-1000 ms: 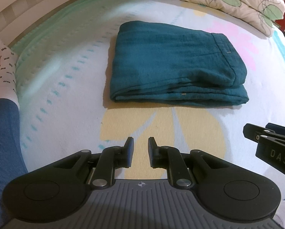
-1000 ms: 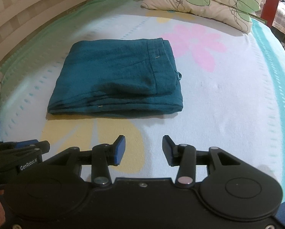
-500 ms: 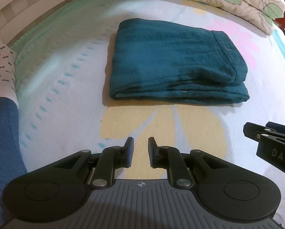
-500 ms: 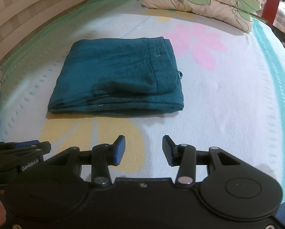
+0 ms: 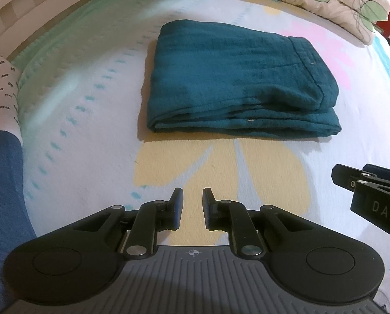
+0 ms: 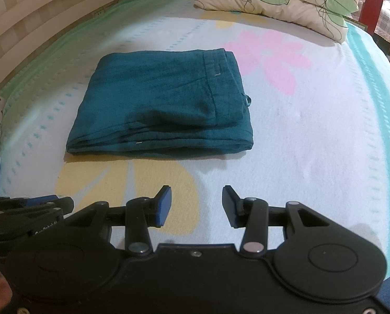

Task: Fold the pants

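Pants [image 5: 236,78], teal, lay folded into a compact rectangle on the bed [image 5: 95,136], on a flower-print sheet, layered edges facing the cameras and waistband toward the right. A small loop stuck out at the right edge in the right wrist view. Left claw [image 5: 192,206] was held above the sheet, near the pants but apart from them, fingers parted by a narrow gap, nothing between them. Right claw [image 6: 196,205] hovered alongside, fingers spread wider, empty. Two leaf-print pillows [image 6: 278,0] lay at the far end. A patterned sock [image 5: 3,83] was visible at left.
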{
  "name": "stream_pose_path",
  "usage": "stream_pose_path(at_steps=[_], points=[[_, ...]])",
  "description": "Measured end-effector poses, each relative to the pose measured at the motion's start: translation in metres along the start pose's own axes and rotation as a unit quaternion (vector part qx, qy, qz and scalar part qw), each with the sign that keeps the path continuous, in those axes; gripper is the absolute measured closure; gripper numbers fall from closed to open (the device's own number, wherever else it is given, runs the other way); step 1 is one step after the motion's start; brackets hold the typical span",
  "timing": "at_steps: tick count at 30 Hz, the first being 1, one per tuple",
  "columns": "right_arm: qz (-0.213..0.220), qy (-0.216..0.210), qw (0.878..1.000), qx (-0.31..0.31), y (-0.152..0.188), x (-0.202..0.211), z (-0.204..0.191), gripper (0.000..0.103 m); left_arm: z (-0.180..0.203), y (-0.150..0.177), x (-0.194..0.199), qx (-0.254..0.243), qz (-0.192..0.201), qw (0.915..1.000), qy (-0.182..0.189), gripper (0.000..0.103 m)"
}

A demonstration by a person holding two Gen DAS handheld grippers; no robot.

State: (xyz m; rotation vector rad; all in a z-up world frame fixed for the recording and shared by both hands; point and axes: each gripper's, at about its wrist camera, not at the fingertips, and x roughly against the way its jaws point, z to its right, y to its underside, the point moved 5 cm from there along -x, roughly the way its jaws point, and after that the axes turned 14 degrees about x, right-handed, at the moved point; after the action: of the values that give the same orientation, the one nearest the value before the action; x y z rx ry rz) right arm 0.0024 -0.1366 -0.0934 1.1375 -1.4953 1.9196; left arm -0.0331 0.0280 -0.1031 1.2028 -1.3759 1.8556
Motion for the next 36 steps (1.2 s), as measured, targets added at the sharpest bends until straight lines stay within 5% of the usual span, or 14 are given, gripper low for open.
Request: stream_pose_path(at_steps=[36], points=[[-0.03,-0.009,0.999,-0.008,0.006,-0.016,0.001,0.051,0.004,0.008,-0.019,-0.01,-0.031,0.9994,-0.006,0.087]])
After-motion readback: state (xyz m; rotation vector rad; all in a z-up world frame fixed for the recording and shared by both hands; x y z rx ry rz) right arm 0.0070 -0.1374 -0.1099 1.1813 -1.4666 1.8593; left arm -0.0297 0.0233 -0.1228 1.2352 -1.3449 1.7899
